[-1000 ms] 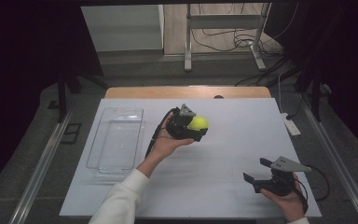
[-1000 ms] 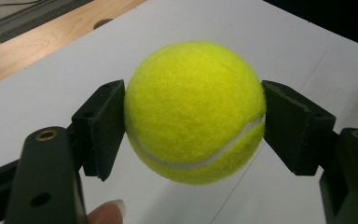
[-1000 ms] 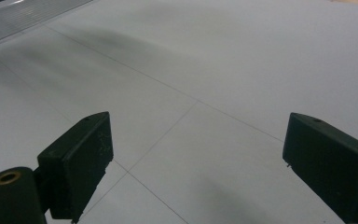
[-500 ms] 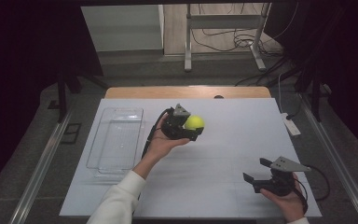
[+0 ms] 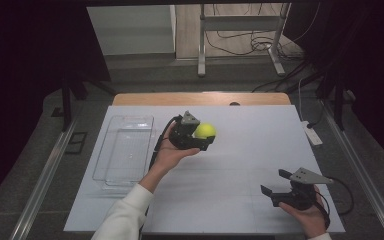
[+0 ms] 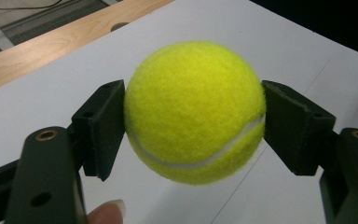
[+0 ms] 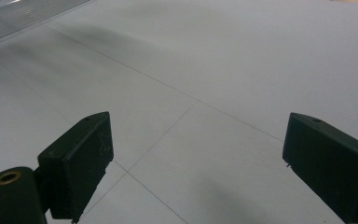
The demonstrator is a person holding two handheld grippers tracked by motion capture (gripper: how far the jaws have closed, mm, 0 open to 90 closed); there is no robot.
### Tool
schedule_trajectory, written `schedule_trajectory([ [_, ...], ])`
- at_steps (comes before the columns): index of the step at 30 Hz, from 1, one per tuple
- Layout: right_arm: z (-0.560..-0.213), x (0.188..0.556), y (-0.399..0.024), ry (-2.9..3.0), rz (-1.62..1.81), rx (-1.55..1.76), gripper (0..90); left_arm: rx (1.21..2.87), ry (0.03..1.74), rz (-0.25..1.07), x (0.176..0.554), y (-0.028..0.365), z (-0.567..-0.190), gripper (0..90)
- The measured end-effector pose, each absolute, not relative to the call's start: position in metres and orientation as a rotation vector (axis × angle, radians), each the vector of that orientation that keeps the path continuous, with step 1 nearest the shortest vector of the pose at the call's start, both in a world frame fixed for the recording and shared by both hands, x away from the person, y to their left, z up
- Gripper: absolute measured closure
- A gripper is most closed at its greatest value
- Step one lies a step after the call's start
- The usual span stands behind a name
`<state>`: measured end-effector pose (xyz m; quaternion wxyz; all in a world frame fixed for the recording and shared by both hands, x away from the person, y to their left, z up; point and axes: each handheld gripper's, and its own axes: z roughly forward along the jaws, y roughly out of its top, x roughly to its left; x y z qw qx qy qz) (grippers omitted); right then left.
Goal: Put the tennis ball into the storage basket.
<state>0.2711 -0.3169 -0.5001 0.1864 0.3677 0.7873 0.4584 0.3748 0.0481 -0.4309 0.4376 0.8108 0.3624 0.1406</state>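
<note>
Right now your left gripper is pinching the ball, and it sits just above the middle of the high view, lifted off the white bench. In the left gripper view the two black pads press on either side of the ball, which bulges slightly between them, so the hold looks firm. The bin, a clear plastic one, lies on the bench at the left of the high view, just beside your left forearm. Your right gripper rests in the lower right of that view with its jaws spread and nothing between them; its own view looks across bare bench toward a corner of the bin in the upper left.

By the look of it, you are in the carrying step: ball picked up, not yet set down. If the bin is the goal, the next move calls for swinging the ball leftward in the frame until it hangs over the bin's open top, lowering it inside the walls, and only then spreading the jaws. Keep it low on release, since a ball like this will bounce and roll.
</note>
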Motion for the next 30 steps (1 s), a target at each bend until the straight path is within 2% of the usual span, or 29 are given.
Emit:
schedule_trajectory([
  [30,-0.501,0.271,-0.316,2.22,1.286,1.038,8.8,1.979,0.909,0.364,0.369,0.063,-0.427,27.4],
])
